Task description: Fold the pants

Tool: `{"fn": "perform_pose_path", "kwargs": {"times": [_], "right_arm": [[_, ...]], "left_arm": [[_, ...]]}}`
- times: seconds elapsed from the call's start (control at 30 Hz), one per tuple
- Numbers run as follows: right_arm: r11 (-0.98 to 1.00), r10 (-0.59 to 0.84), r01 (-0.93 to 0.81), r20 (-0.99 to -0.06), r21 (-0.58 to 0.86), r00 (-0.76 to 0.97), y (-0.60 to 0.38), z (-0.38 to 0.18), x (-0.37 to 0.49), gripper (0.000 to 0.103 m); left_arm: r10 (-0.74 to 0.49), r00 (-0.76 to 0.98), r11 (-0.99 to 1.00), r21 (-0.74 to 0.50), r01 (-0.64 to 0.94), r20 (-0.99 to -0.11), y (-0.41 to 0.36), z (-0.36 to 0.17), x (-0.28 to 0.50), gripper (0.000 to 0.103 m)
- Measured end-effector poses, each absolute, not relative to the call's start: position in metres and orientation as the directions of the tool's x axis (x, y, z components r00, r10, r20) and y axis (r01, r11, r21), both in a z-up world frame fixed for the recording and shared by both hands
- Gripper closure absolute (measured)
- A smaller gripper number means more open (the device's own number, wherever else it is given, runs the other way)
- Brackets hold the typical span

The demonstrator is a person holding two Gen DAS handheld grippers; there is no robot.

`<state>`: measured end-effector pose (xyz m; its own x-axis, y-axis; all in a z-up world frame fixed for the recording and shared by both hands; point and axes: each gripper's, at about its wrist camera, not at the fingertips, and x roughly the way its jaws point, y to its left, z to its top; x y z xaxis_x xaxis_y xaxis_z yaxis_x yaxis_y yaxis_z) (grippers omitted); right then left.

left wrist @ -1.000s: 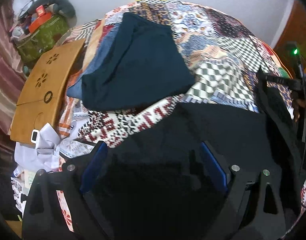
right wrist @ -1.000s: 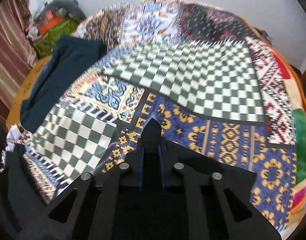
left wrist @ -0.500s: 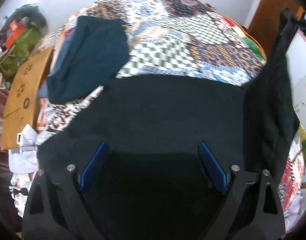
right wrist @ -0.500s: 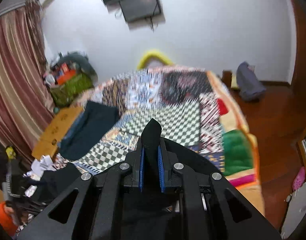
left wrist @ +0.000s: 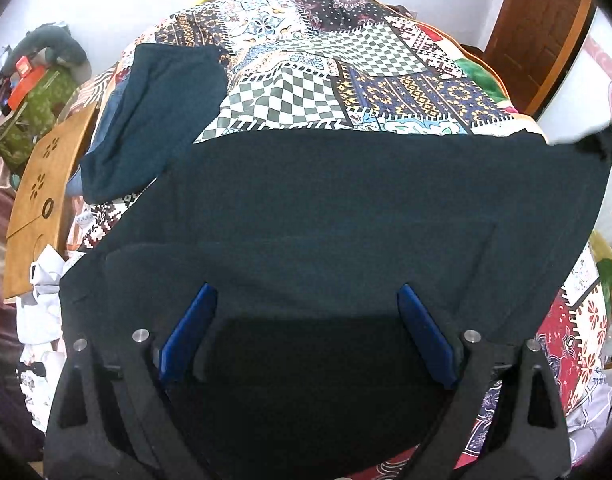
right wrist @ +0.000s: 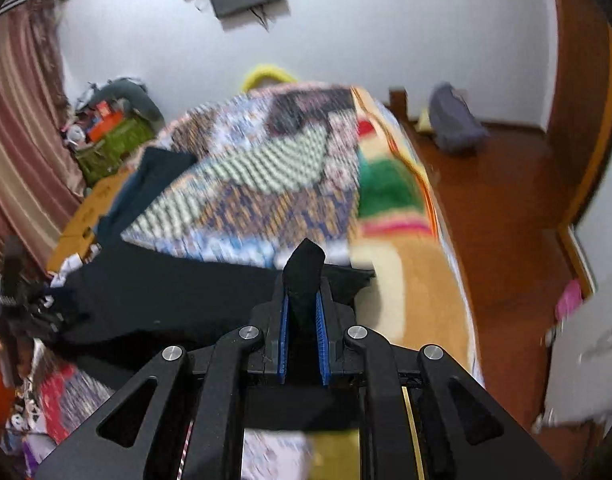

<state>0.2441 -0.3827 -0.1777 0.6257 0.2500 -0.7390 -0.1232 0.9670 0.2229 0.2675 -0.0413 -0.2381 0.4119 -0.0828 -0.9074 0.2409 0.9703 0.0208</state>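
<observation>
Black pants (left wrist: 345, 208) lie stretched across the near part of the patchwork bed (left wrist: 345, 76). My left gripper (left wrist: 306, 296) hovers over their near end with its blue pads (left wrist: 194, 320) wide apart. Dark cloth fills the gap, and no pad visibly presses on it. In the right wrist view my right gripper (right wrist: 304, 304) is shut on a corner of the pants (right wrist: 166, 292), and a black tip of cloth sticks out past the pads. From there the cloth runs left toward the left gripper (right wrist: 10, 288), where it bunches.
A folded dark blue garment (left wrist: 158, 120) lies on the bed's far left. A wooden board (left wrist: 38, 200) and a green bag (left wrist: 38, 108) stand left of the bed. Wooden floor (right wrist: 505, 220) with a grey bag (right wrist: 453, 124) lies to the right, near a door (left wrist: 537, 32).
The right gripper rose and pulled back from the bed with the cloth still in it. The pants have been drawn out wide and taut. The left gripper shifted sideways, its jaws unchanged.
</observation>
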Motion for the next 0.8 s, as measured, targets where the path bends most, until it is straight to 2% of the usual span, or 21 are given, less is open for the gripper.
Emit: {"fn": "perform_pose_path", "kwargs": {"times": [0.2,0.33,0.43,0.53,0.6,0.8], "right_arm": [[0.97,0.232,-0.068,-0.804,0.234,0.547,-0.387,-0.23,0.217,0.092],[0.974,0.21,-0.042,-0.82,0.223,0.533,-0.386,-0.245,0.206,0.09],[0.978,0.185,-0.017,-0.82,0.21,0.541,-0.389,-0.238,0.204,0.084],[0.993,0.096,0.006,-0.822,0.121,0.561,-0.389,-0.225,0.2,0.08],[0.996,0.07,0.01,-0.809,0.093,0.584,-0.389,-0.214,0.196,0.071],[0.994,0.106,-0.06,-0.743,0.089,0.661,-0.365,-0.173,0.2,0.066]], "left_arm": [[-0.093,0.424,0.97,0.013,0.241,-0.901,-0.04,-0.239,0.263,0.009],[-0.105,0.431,0.971,0.0,0.237,-0.896,-0.038,-0.238,0.26,0.009],[-0.102,0.445,0.973,0.005,0.232,-0.89,-0.036,-0.236,0.257,0.009],[-0.097,0.468,0.974,0.012,0.225,-0.878,-0.03,-0.23,0.251,0.009],[-0.091,0.496,0.979,0.015,0.205,-0.864,-0.022,-0.224,0.248,0.009],[-0.069,0.562,0.995,-0.017,0.098,-0.824,0.027,-0.2,0.244,0.009]]}}
